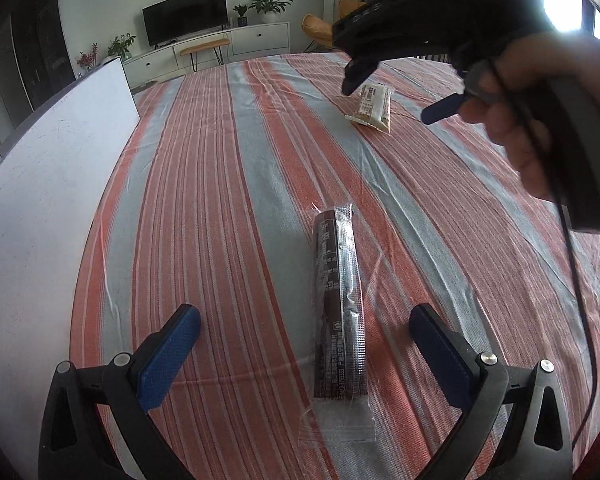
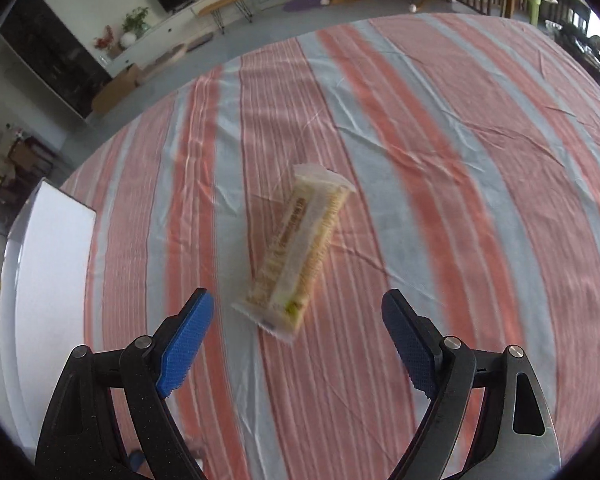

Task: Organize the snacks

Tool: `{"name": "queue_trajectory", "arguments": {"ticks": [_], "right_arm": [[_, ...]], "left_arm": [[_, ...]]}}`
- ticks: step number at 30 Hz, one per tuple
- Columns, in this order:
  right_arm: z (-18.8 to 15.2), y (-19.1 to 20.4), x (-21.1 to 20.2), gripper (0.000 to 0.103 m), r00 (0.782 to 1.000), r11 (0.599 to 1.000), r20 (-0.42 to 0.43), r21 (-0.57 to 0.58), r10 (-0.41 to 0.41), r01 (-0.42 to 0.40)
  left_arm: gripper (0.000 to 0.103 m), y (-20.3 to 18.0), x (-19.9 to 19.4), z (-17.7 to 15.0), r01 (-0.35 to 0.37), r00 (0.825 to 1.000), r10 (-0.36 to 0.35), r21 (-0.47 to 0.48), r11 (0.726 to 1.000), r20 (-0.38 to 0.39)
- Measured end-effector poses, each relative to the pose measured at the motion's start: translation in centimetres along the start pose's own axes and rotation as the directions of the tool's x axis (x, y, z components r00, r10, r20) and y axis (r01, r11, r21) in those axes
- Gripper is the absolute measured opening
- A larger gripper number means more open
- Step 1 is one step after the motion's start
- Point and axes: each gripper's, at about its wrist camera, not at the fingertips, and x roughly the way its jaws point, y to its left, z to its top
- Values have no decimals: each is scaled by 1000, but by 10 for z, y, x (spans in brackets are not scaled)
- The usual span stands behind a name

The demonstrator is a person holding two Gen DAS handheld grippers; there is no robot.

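A dark brown snack bar in a clear wrapper (image 1: 340,312) lies lengthwise on the striped tablecloth (image 1: 228,184), between the fingers of my left gripper (image 1: 306,320), which is open and empty. A pale yellow cracker pack (image 2: 298,248) lies on the cloth just ahead of my right gripper (image 2: 298,308), which is open and empty. The same pack (image 1: 374,108) shows farther back in the left wrist view, below the right gripper (image 1: 396,100) held in a hand above it.
A white box (image 1: 40,208) stands at the table's left edge; it also shows in the right wrist view (image 2: 48,264). Beyond the table are a TV cabinet (image 1: 220,46), plants and an orange chair (image 1: 320,28).
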Motion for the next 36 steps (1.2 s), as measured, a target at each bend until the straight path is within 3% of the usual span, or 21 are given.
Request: {"name": "queue_trajectory", "arguments": {"ticks": [1, 3, 4, 8, 13, 20, 23, 27, 28, 29, 30, 31, 36], "right_arm": [[1, 4, 3, 85, 999, 1000, 22, -10, -29, 29], [-3, 15, 3, 57, 989, 986, 62, -95, -132, 138], [-5, 17, 1, 31, 986, 977, 70, -137, -153, 162], [-34, 3, -17, 30, 992, 973, 52, -198, -113, 121], [-90, -42, -57, 30, 998, 986, 33, -159, -44, 49], [-176, -83, -111, 31, 989, 996, 140, -75, -43, 54], [-197, -89, -119, 31, 987, 999, 157, -43, -25, 32], [-218, -90, -126, 31, 987, 1000, 162, -25, -1, 5], [-221, -91, -130, 31, 986, 1000, 167, -18, 4, -1], [-223, -91, -131, 31, 986, 1000, 169, -10, 10, -8], [-223, -93, -133, 31, 985, 1000, 170, -3, 17, -17], [-224, -94, -134, 31, 985, 1000, 171, 4, 24, -25], [-230, -92, -147, 31, 980, 999, 194, 11, 47, -50]], "left_arm": [[103, 0, 0, 0, 0, 1000, 0, 0, 1000, 0], [103, 0, 0, 0, 1, 1000, -1, 0, 1000, 0], [103, 0, 0, 0, 1, 1000, -1, 0, 1000, 0], [103, 0, -1, 1, 6, 1000, -6, -2, 1000, 0], [103, -1, 1, 1, 5, 1000, -5, 3, 1000, -1], [103, -2, 2, 1, 2, 1000, -2, 2, 1000, -1], [103, -2, 2, 1, 3, 1000, -3, 2, 1000, -1], [102, -1, 4, 9, 28, 995, -26, 21, 999, -95], [91, -2, 2, 8, 35, 994, -32, 33, 999, -102], [68, -3, -2, 9, 43, 995, -39, 45, 998, -89], [53, -3, -6, 10, 48, 996, -44, 53, 997, -75], [18, -3, -9, 10, 59, 996, -55, 51, 997, -73], [18, 16, -22, 7, 169, 981, -177, -94, 981, -80]]}}
